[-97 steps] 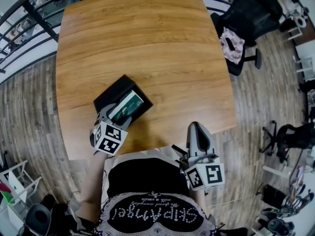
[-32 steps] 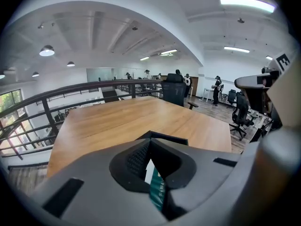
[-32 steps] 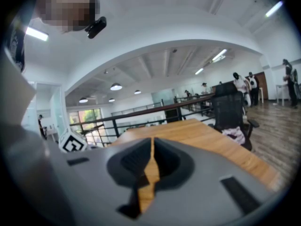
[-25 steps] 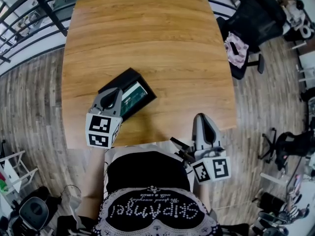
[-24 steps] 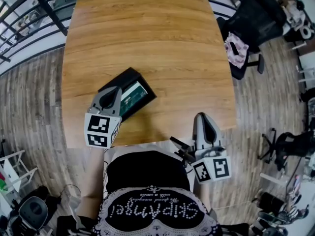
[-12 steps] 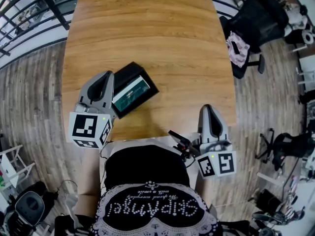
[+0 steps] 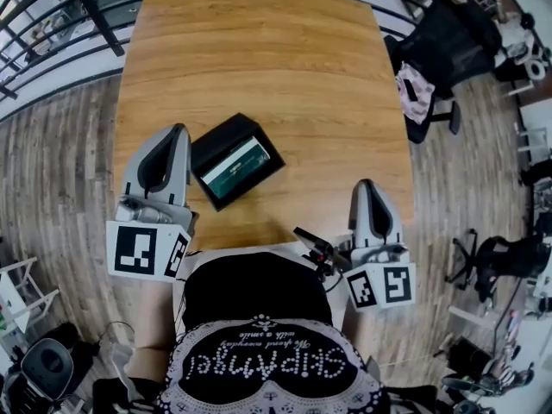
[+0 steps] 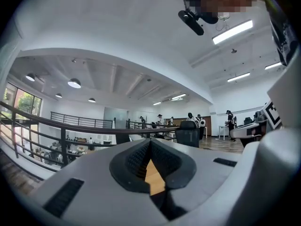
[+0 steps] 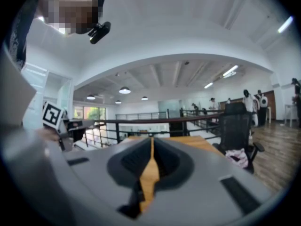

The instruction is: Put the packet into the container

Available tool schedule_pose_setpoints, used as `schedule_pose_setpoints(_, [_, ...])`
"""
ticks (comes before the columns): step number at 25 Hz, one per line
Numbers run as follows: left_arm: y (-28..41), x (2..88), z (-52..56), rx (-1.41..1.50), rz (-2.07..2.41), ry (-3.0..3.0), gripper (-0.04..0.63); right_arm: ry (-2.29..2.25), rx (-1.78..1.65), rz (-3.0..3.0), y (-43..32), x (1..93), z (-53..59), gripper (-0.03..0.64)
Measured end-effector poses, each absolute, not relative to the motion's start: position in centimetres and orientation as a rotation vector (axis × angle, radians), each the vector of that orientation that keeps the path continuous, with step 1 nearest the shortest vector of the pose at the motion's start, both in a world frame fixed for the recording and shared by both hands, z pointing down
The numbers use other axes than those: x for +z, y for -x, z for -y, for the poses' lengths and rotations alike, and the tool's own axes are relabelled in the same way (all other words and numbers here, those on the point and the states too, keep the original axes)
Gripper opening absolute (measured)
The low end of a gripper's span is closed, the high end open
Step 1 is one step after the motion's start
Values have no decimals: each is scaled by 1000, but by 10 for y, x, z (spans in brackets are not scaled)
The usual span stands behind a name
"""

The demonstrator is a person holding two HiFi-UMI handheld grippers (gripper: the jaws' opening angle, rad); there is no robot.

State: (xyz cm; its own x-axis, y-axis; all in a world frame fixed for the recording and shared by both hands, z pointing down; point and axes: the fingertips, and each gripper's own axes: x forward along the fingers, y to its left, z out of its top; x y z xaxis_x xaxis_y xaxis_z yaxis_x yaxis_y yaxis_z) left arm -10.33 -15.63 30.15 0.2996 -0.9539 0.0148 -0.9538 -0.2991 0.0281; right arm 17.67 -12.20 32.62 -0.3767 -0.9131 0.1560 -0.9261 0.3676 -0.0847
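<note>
The packet [image 7: 234,164] lies inside the black container [image 7: 217,134] on the table [image 7: 285,59]; the task looks finished. The left gripper [image 7: 176,131] and the right gripper [image 7: 364,185] are both pressed together and hold nothing. Next they probably only need to rest.

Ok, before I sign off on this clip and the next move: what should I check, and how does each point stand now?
1. Packet inside the black container: ok, it lies flat in it.
2. Left gripper free of the packet: ok, jaws together, nothing between them.
3. Right gripper empty: ok, jaws together, holding nothing.
4. Left gripper apart from the container: ok, in the head view it sits beside it, not over it.
5. Container wholly on the wooden table: ok.
6. Packet fully below the container's rim: cannot tell.
</note>
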Motion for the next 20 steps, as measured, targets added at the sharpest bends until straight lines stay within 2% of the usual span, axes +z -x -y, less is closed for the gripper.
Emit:
schedule_pose_setpoints(8, [124, 274, 123, -98, 1952, -2523, 29, -1689, 213, 2551, -164, 322, 120, 39])
schedule_pose_setpoints(20, [145, 294, 87, -85, 2034, -2411, 29, -1660, 211, 2582, -155, 314, 108, 40])
